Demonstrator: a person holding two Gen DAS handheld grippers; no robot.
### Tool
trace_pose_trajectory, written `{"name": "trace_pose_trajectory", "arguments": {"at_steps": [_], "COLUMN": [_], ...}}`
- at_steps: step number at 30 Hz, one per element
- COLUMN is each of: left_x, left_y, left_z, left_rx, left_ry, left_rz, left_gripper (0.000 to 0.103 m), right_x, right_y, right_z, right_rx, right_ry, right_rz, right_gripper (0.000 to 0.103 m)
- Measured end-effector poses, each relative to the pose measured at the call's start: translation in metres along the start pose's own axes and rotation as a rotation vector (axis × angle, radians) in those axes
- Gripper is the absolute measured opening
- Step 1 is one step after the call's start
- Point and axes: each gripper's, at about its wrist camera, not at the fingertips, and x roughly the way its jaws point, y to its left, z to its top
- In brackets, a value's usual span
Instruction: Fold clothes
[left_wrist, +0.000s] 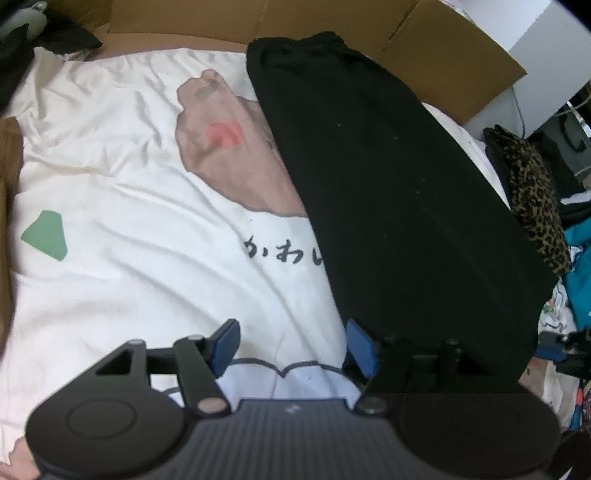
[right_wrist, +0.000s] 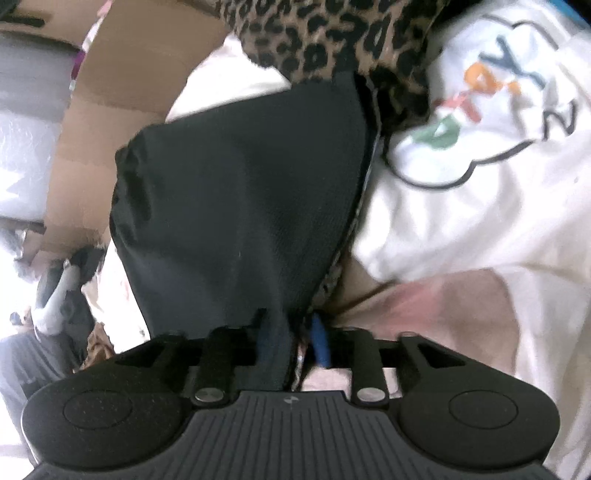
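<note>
Black folded clothing (right_wrist: 240, 206) hangs between the parted jaws of the right gripper (right_wrist: 291, 343), and whether the pads press it I cannot tell. Left gripper (left_wrist: 291, 343) has open jaws, empty, with the black cloth's edge by one pad and a white printed sheet (left_wrist: 129, 184) under them. Leopard cloth (right_wrist: 332, 33) lies beyond the right jaws.

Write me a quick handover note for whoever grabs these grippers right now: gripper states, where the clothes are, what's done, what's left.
Left gripper: open, jaws wide, holding nothing, hanging over the white printed sheet at the near edge of the black garment.
Right gripper: jaws partly apart, with the black garment's near edge lying between them; I cannot tell whether the pads still pinch it.
Black garment: laid out as a long folded strip on the sheet, leopard-print garment beside it.
Done: black garment seems folded lengthwise.
Left: probably fold it shorter; the leopard piece and the white lettered garment look unfolded.
</note>
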Motion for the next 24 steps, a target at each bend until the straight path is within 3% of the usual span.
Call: {"name": "trace_pose_trajectory", "arguments": {"at_steps": [11, 17, 24], "left_x": [0.002, 0.001, -0.002], "left_y": [0.000, 0.008, 0.018], "left_z": [-0.003, -0.006, -0.008], "left_rx": [0.006, -0.008, -0.023], "left_ry": [0.013, 0.016, 0.014], "left_rz": [-0.005, -0.002, 0.002], "left_gripper": [0.067, 0.067, 0.067], "right_x": [0.012, -0.002, 0.004], "right_y": [-0.010, -0.002, -0.002], "right_z": [-0.001, 0.000, -0.009], "right_rx": [0.088, 0.085, 0.136], "right_ry": [0.020, 0.002, 0.060], "right_rz": [0.038, 0.041, 0.074], "right_gripper": [0.033, 0.033, 0.033]}}
